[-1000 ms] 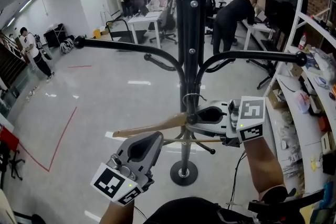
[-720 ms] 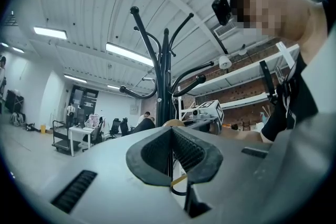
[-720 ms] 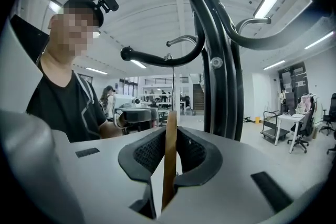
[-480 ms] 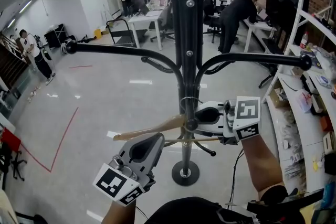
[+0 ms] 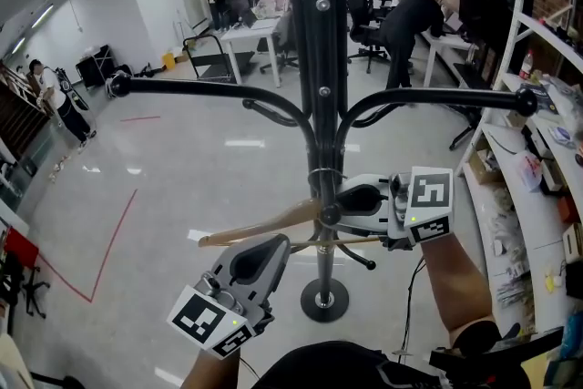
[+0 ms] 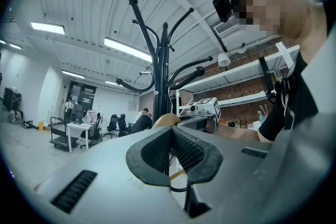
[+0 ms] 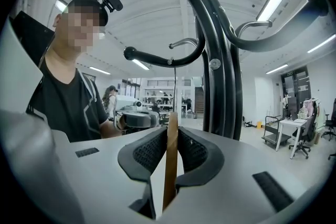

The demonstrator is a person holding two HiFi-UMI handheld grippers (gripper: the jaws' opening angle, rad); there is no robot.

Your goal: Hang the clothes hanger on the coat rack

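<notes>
1. Head view: the right gripper (image 5: 339, 207) has the wooden clothes hanger (image 5: 260, 226) pinched near its middle. The hanger's long axis runs roughly side to side, with the free end dipping toward the lower left. Its wire hook (image 5: 321, 173) sits right up against the pole of the coat rack (image 5: 314, 59), and I can't tell if it's touching. The key bit is that the rack's side arms (image 5: 437, 97) branch off above the hook, so it isn't over anything yet. My guess is the hanger has to go up and out to reach an arm. The left gripper (image 5: 271, 246) sits just under the hanger's left half, apparently not touching it.

2. Left gripper view: the jaws are pressed together at the tips with nothing between them. The rounded wooden end of the hanger (image 6: 164, 120) peeks out just past them, and the rack (image 6: 164, 71) rises behind it. So the left side is close but isn't helping carry anything.

3. Right gripper view: the jaws are clamped on the hanger's flat wood (image 7: 170, 176), which stands edge-on between the pads. The rack pole (image 7: 223, 92) is just beside it on the right. A curved arm with a knob end (image 7: 173, 57) hangs overhead, so that's probably the nearest place to hook. The right gripper is the one that'll do it.
</notes>
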